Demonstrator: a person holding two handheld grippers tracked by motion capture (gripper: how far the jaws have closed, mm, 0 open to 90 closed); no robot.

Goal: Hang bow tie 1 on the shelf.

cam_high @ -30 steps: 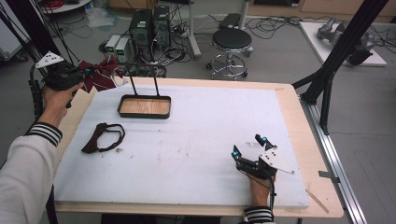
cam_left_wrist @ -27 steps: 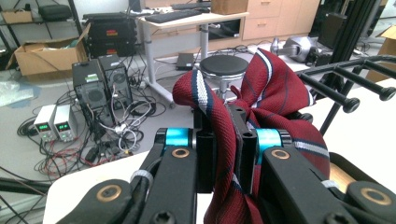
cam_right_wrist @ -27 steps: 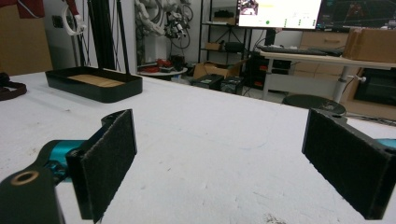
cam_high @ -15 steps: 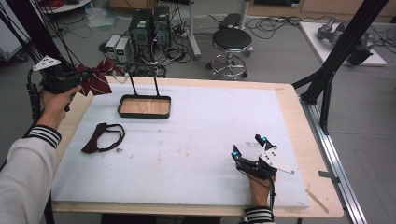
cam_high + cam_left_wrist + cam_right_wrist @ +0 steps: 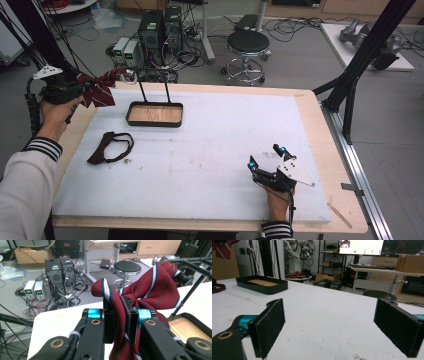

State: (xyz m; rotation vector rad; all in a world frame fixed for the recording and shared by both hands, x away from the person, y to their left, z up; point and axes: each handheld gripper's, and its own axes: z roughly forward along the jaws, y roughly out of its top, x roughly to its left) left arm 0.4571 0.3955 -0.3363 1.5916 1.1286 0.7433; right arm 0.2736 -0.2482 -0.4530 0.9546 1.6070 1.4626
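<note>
My left gripper (image 5: 86, 88) is held up at the table's far left corner, shut on a dark red striped bow tie (image 5: 102, 89). In the left gripper view the bow tie (image 5: 152, 292) is pinched between the two black jaws of the gripper (image 5: 121, 315) and fans out to the right. A second, dark brown bow tie (image 5: 111, 147) lies flat on the white mat at the left. A black tray with a wooden bottom (image 5: 155, 121) stands at the back of the mat. My right gripper (image 5: 265, 157) rests open on the mat near the front right, with nothing between its pads (image 5: 272, 325).
Two thin black uprights (image 5: 167, 90) rise from the tray's far edge. The white mat (image 5: 210, 150) covers most of the wooden table. A round stool (image 5: 248, 42), computer boxes and cables stand on the floor beyond. A black frame leg (image 5: 360, 60) slants at the right.
My left gripper has carried the striped bow tie a little to the right and up, toward the tray. The right gripper has stayed still.
</note>
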